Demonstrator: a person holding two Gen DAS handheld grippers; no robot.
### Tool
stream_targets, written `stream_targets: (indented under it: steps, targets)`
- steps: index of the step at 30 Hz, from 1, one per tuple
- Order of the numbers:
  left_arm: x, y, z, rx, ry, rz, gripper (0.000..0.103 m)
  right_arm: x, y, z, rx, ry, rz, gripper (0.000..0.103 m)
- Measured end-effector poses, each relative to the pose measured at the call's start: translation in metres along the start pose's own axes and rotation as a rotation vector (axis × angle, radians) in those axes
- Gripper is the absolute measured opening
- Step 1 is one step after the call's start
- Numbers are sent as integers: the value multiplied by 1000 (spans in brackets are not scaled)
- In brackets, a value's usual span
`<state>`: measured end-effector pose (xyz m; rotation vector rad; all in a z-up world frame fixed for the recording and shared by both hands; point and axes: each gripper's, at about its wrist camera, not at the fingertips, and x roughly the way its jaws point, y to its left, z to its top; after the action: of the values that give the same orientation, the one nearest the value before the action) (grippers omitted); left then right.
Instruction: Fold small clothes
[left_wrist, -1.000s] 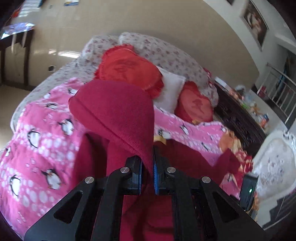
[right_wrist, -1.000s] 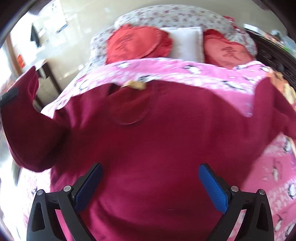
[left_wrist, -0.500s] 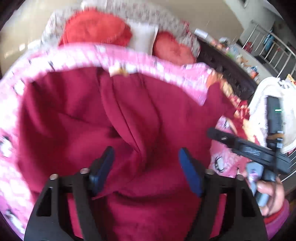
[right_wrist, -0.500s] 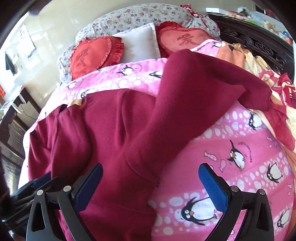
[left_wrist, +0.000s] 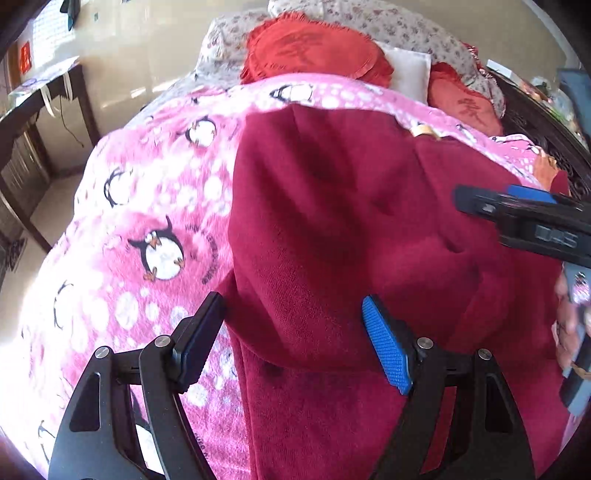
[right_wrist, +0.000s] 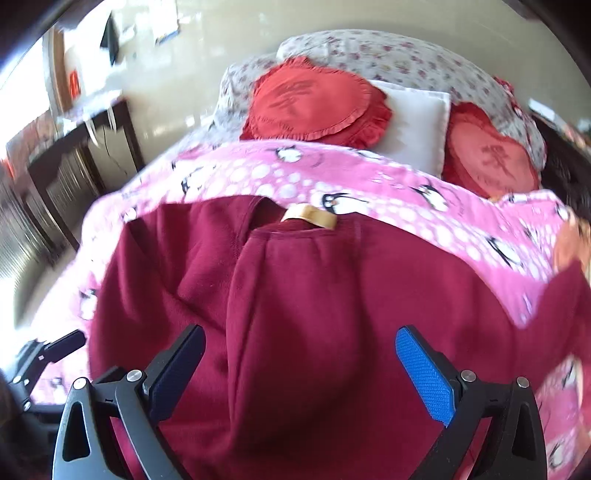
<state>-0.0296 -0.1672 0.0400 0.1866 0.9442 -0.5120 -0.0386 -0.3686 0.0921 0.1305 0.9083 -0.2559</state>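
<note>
While both tongs (left_wrist: 295, 339) (right_wrist: 301, 373) gape, empty, sweater (right_wrist: 314, 314) lies beneath

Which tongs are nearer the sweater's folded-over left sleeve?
Left. The left tongs hang open straddling the folded sleeve of the sweater; the right tongs hang open over its middle.

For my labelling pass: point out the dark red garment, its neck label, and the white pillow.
dark red garment (right_wrist: 314, 314), right wrist view, middle of the folded body.
neck label (right_wrist: 310, 216), right wrist view, centre of the tan tag.
white pillow (right_wrist: 417, 122), right wrist view, its front face.
</note>
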Motion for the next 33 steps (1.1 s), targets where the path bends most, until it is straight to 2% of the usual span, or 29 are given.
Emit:
stream_targets:
  steps: [1,2,3,4,5,7,8,10,13,16,19,20,21,22,23,27,31,33]
  targets:
    - [2,0,-2,-1,1,6,78,10,3,1,-8,19,-1,86]
    - [3,0,-3,2,1,10,78,23,2,2,-11,54,8,62]
    - [3,0,-4,8,0,14,78,30,-3,2,2,77,8,54]
    - [3,1,-3,14,-1,17,78,25,-9,1,23,58,33,50]
    - [4,1,-2,15,-3,16,78,12,-20,1,68,26,96,32]
    - [6,5,-2,6,-2,8,78,-10,-39,-3,130,8,168,22]
    - [7,6,-2,2,0,4,78,-25,-48,-8,151,-14,185,22]
    - [7,7,-3,-5,-2,-1,78,-57,-69,-30,131,-40,141,22]
    - [6,8,-4,-15,-1,-3,78,-79,-100,-67,133,13,100,22]
    - [5,11,-6,-33,11,-11,78,-95,-142,-102,233,82,70,22]
    - [1,13,-5,-46,8,-18,78,-114,-176,-105,343,31,95,24]
    - [-1,13,-6,-44,6,-14,78,-122,-178,-100,348,-5,120,30]
    - [-2,11,-5,-39,5,-8,78,-124,-174,-94,326,-26,136,34]
    - [-4,10,-5,-33,4,-5,78,-125,-164,-84,280,-44,148,46]
    - [-5,8,-4,-27,1,-4,78,-124,-153,-77,242,-53,156,51]
    - [-7,5,-4,2,-1,11,78,-87,-89,-48,-5,-26,248,51]
    - [-3,14,-1,-25,8,11,78,-22,-34,-36,-224,72,245,51]
    - [-3,20,0,-46,7,7,78,0,-23,-38,-281,101,232,51]
